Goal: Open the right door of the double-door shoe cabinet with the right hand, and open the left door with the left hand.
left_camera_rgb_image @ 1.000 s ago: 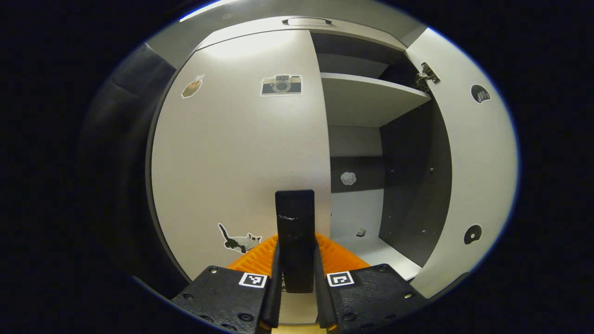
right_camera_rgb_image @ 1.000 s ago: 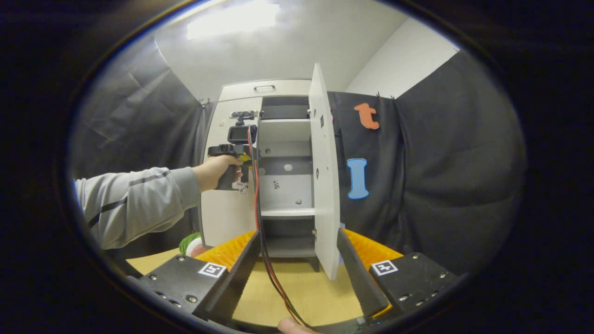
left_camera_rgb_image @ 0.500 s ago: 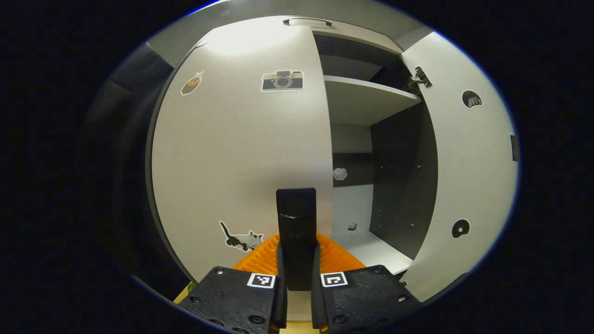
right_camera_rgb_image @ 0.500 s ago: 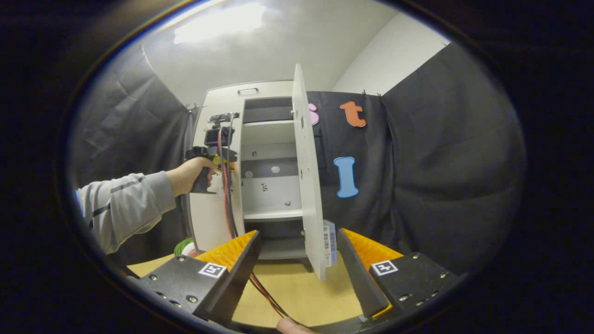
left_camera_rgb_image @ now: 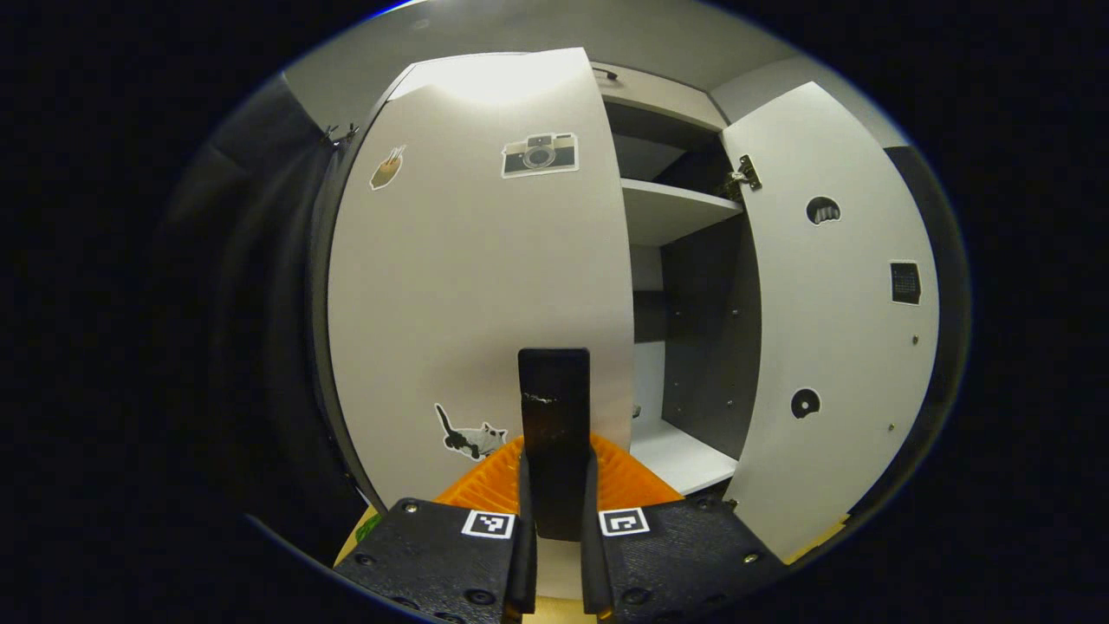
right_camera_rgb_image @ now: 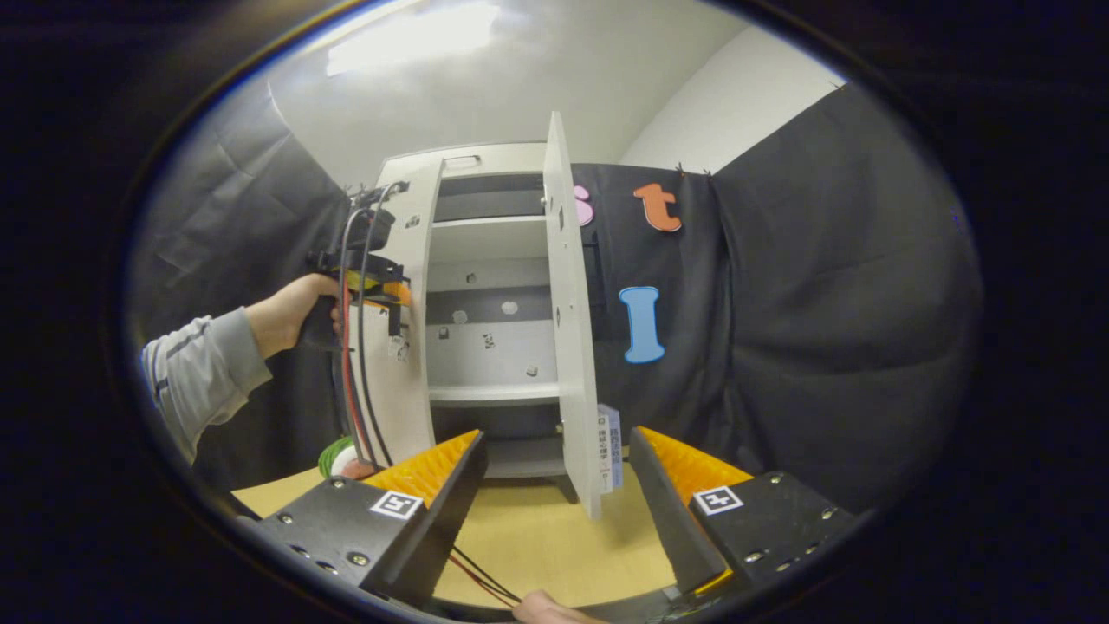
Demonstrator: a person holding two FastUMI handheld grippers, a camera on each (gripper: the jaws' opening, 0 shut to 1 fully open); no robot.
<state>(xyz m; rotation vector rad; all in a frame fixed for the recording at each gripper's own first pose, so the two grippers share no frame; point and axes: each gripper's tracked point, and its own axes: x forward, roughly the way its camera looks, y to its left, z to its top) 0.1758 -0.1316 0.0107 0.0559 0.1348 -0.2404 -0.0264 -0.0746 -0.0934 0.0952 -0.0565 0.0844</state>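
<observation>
Left gripper (left_camera_rgb_image: 554,485): its two fingers stood close together, clamped on the dark handle (left_camera_rgb_image: 554,433) of the left door (left_camera_rgb_image: 481,286), which rose straight up between them in the left gripper view.
Left door: swung partly out from the shoe cabinet (right_camera_rgb_image: 485,286), its front facing the left camera; a camera sticker (left_camera_rgb_image: 540,155) sat near its top and a cat sticker (left_camera_rgb_image: 468,436) low down, just left of the handle.
Right gripper (right_camera_rgb_image: 554,485): jaws spread wide, nothing between them; the lower edge of the right door (right_camera_rgb_image: 572,329) appeared above the gap, apart from both fingers.
Right door: wide open, seen almost edge-on in the right gripper view, with a hinge (left_camera_rgb_image: 741,178) near its top in the left gripper view.
Cabinet interior: a pale shelf (right_camera_rgb_image: 494,394) and dark back panels were visible between the two doors.
Hand (right_camera_rgb_image: 290,312): in the right gripper view it held the left gripper against the left door, with red and black cables (right_camera_rgb_image: 351,381) hanging below it.
Table (right_camera_rgb_image: 546,546): light wood, under the right gripper.
</observation>
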